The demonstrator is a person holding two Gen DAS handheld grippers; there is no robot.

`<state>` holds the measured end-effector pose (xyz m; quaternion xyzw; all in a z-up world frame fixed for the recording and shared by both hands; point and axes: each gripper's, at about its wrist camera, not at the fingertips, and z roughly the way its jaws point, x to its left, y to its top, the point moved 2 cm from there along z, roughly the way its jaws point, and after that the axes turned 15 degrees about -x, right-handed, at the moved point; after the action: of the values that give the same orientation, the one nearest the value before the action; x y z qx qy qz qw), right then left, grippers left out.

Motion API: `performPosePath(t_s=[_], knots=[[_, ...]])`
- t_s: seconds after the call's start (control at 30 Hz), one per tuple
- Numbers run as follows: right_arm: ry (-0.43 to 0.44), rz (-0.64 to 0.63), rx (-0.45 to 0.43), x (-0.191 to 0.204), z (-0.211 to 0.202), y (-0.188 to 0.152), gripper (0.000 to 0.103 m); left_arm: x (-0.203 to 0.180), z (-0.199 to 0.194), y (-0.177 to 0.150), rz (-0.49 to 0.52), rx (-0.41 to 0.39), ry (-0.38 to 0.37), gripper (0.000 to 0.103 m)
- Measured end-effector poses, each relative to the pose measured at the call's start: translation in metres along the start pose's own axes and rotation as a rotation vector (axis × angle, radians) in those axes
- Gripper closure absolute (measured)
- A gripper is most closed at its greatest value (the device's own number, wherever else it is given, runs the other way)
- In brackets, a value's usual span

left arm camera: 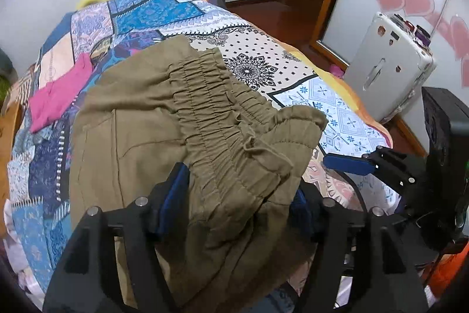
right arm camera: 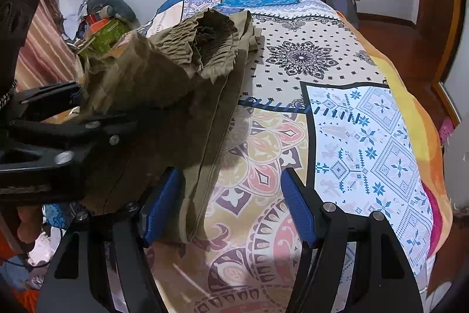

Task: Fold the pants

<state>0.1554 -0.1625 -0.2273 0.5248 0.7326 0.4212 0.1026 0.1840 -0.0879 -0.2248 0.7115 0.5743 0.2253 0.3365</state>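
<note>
The olive pants lie bunched on the patterned bedspread, their gathered waistband rumpled. The left gripper stands open with the cloth loose between its pads. The right gripper gapes over bare bedspread beside the pants' folded edge.

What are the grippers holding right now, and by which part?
Nothing looks gripped: the pants lie loose at the waistband inside the open left gripper; the right gripper is open beside them.
</note>
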Motion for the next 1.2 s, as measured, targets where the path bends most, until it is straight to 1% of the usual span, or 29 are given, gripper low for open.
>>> performPosePath(t_s=[0.07, 0.13, 0.23, 0.3, 0.37, 0.4, 0.47, 0.53, 0.6, 0.67, 0.73, 0.83, 0.93, 1.0, 1.07, 1.13, 1.2], knots=[[-0.003, 0.007, -0.001, -0.003, -0.006, 0.000, 0.035, 0.000, -0.006, 0.000, 0.002, 0.004, 0.005, 0.037], [-0.021, 0.000, -0.011, -0.005, -0.012, 0.003, 0.035, -0.001, -0.018, 0.002, 0.018, -0.010, -0.002, 0.037], [-0.033, -0.006, -0.035, -0.010, -0.025, 0.010, 0.035, -0.002, -0.044, 0.005, 0.053, -0.069, 0.005, 0.034], [-0.039, -0.021, -0.059, -0.010, -0.033, 0.019, 0.035, 0.004, -0.064, 0.007, 0.060, -0.130, 0.041, 0.021], [-0.036, -0.031, -0.096, -0.007, -0.042, 0.030, 0.035, 0.014, -0.074, 0.008, 0.052, -0.165, 0.068, 0.019], [-0.030, -0.034, -0.116, -0.003, -0.045, 0.036, 0.035, 0.020, -0.076, 0.009, 0.049, -0.170, 0.084, 0.019], [-0.014, -0.045, -0.153, 0.004, -0.050, 0.048, 0.035, 0.036, -0.075, 0.006, 0.043, -0.161, 0.134, 0.019], [0.000, -0.067, -0.177, 0.013, -0.050, 0.057, 0.035, 0.047, -0.069, -0.001, 0.035, -0.132, 0.164, 0.019], [0.016, -0.093, -0.193, 0.024, -0.045, 0.064, 0.035, 0.059, -0.058, -0.012, 0.016, -0.080, 0.175, 0.019], [0.031, -0.106, -0.191, 0.032, -0.038, 0.066, 0.035, 0.064, -0.046, -0.025, -0.003, -0.036, 0.168, 0.019], [0.042, -0.110, -0.174, 0.039, -0.026, 0.064, 0.035, 0.065, -0.038, -0.037, -0.013, -0.013, 0.157, 0.019], [0.051, -0.106, -0.128, 0.044, -0.004, 0.056, 0.035, 0.065, -0.036, -0.046, -0.010, -0.022, 0.149, 0.016], [0.035, -0.101, -0.058, 0.042, 0.013, 0.036, 0.035, 0.066, -0.038, -0.050, 0.009, -0.028, 0.128, 0.016], [0.037, -0.084, -0.048, 0.036, 0.015, 0.026, 0.035, 0.069, -0.040, -0.052, 0.023, -0.021, 0.122, 0.016], [0.058, -0.045, -0.040, 0.028, 0.013, 0.017, 0.035, 0.074, -0.045, -0.056, 0.037, -0.023, 0.123, 0.016], [0.070, -0.016, -0.038, 0.024, 0.010, 0.014, 0.035, 0.081, -0.051, -0.060, 0.028, -0.024, 0.117, 0.016], [0.067, -0.017, -0.046, 0.024, 0.008, 0.012, 0.035, 0.092, -0.057, -0.064, 0.001, -0.022, 0.116, 0.016]])
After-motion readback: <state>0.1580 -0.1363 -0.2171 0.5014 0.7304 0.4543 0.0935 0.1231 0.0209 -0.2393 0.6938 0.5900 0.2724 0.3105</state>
